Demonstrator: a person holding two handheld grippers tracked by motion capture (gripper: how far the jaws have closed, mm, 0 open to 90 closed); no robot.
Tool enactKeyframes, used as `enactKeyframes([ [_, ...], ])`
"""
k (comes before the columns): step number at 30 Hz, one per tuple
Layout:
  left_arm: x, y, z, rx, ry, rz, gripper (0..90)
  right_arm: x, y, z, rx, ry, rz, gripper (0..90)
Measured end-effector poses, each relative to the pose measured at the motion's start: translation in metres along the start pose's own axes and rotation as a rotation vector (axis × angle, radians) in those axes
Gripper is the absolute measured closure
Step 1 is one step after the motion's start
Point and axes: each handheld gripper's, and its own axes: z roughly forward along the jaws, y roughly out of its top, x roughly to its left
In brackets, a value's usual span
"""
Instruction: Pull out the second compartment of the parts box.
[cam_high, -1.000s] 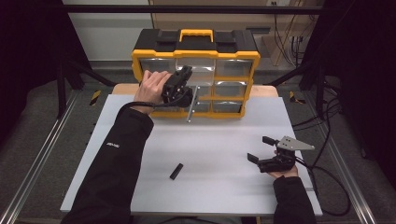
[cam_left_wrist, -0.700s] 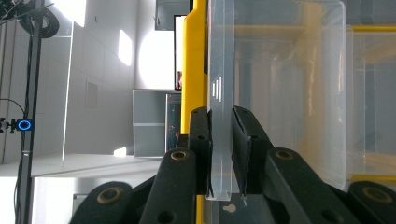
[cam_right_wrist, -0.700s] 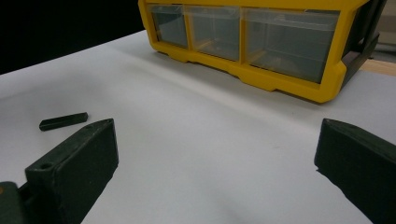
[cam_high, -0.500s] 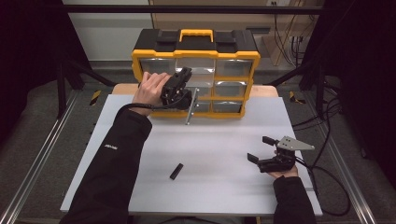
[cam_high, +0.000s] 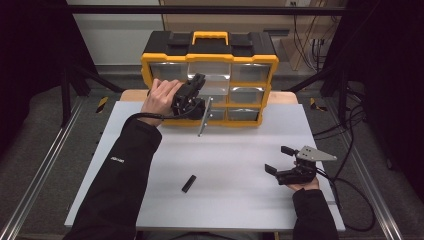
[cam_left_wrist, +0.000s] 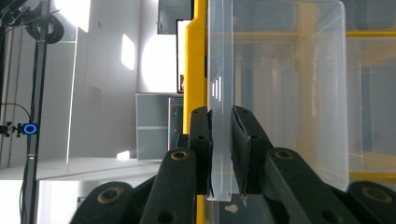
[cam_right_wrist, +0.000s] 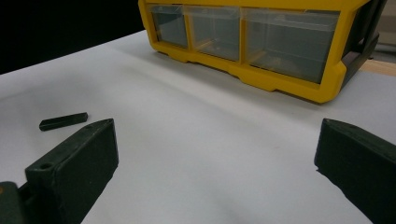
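**Gripping a clear drawer at the yellow cabinet**

Reaching up to the far side of the white surface (cam_high: 235, 165), the left tool (cam_high: 199, 102) is at the front of the yellow and black plastic drawer cabinet (cam_high: 210, 55), and it has a hold of something. In the left gripper view its two black jaws are pressed onto the front wall of a clear plastic drawer (cam_left_wrist: 280, 93), the thin transparent panel pinched squarely between them, with the yellow frame of the cabinet just behind. From the high view, that drawer (cam_high: 205, 116) sticks out of the lower row of the cabinet, toward the person, its front panel tilted.

Over on the other side, the right tool (cam_high: 276, 159) sits low near the right front part of the surface, well apart from the cabinet. Its jaws are spread wide, nothing between them; the right gripper view looks straight through the gap at bare white surface and the cabinet's lower drawers beyond.

One more item in play: a small black rectangular bar (cam_high: 188, 183) lies flat on the surface near the front, between the two arms, touching neither tool. The right gripper view picks it up (cam_right_wrist: 63, 121) just beyond its own left-hand jaw.
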Motion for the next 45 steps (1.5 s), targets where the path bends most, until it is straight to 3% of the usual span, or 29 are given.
enactKeyframes([
  [45,-0.001,0.003,-0.026,-0.035,0.009,0.009,78.4,0.0,0.0,0.001,0.002,0.0,-0.001,0.1],
])
